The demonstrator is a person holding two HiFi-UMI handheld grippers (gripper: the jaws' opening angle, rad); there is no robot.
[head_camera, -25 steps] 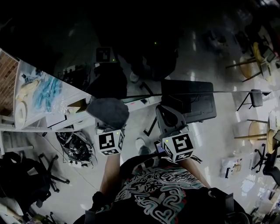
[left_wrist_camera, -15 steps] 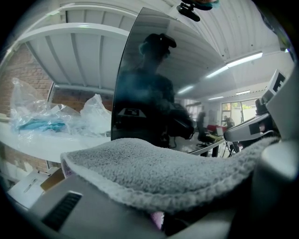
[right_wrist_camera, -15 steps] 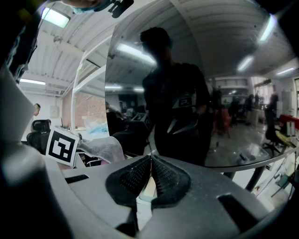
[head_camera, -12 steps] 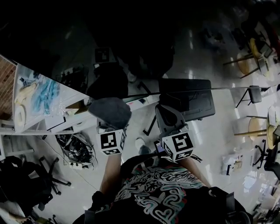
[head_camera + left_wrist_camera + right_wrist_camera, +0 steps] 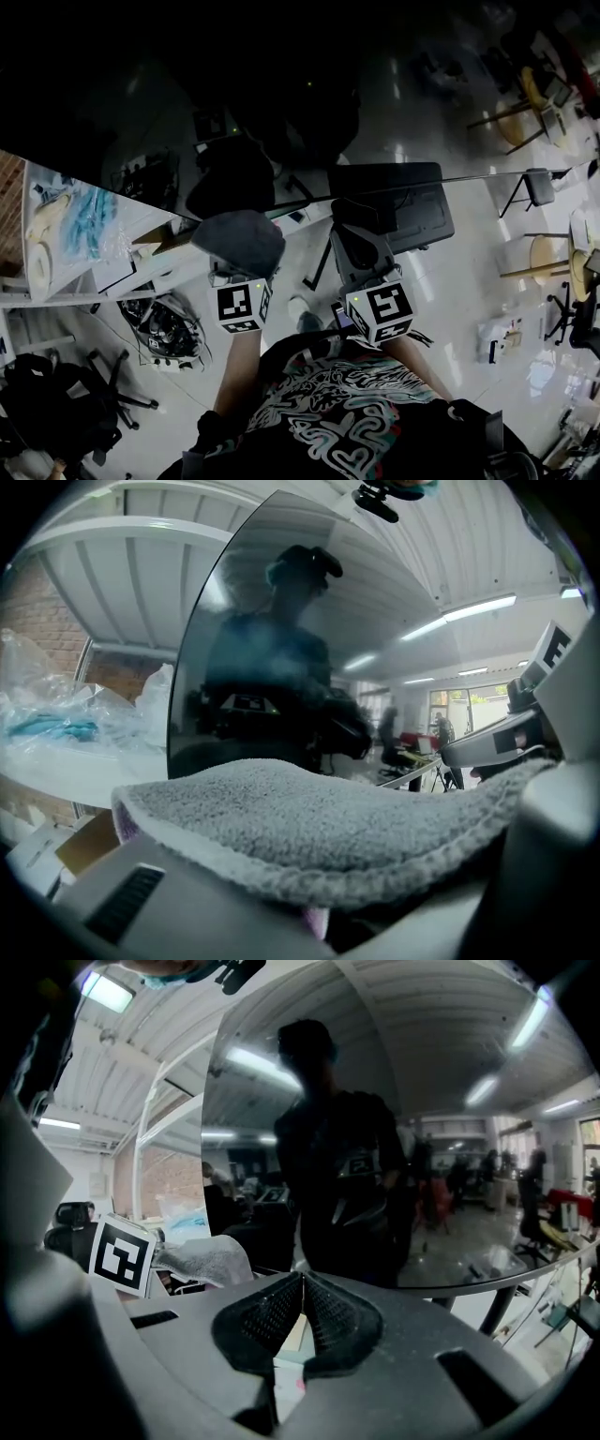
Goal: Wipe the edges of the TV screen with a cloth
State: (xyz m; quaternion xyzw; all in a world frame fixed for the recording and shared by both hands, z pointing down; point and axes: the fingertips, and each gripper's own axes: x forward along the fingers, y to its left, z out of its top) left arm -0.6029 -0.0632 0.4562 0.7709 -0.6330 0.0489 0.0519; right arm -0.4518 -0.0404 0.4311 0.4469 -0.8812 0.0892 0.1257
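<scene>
The cloth (image 5: 239,242) has slid slightly rightward at the head view's centre, clamped in the left gripper (image 5: 314,916). The TV screen (image 5: 281,103) fills the upper frame, straight ahead of the cloth, with its edge running left to right. The right gripper (image 5: 302,1316), pinched together on nothing, waits just right of centre.

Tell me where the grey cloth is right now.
The grey cloth is clamped in the left gripper, left of centre in the head view, right by the TV screen.
</scene>
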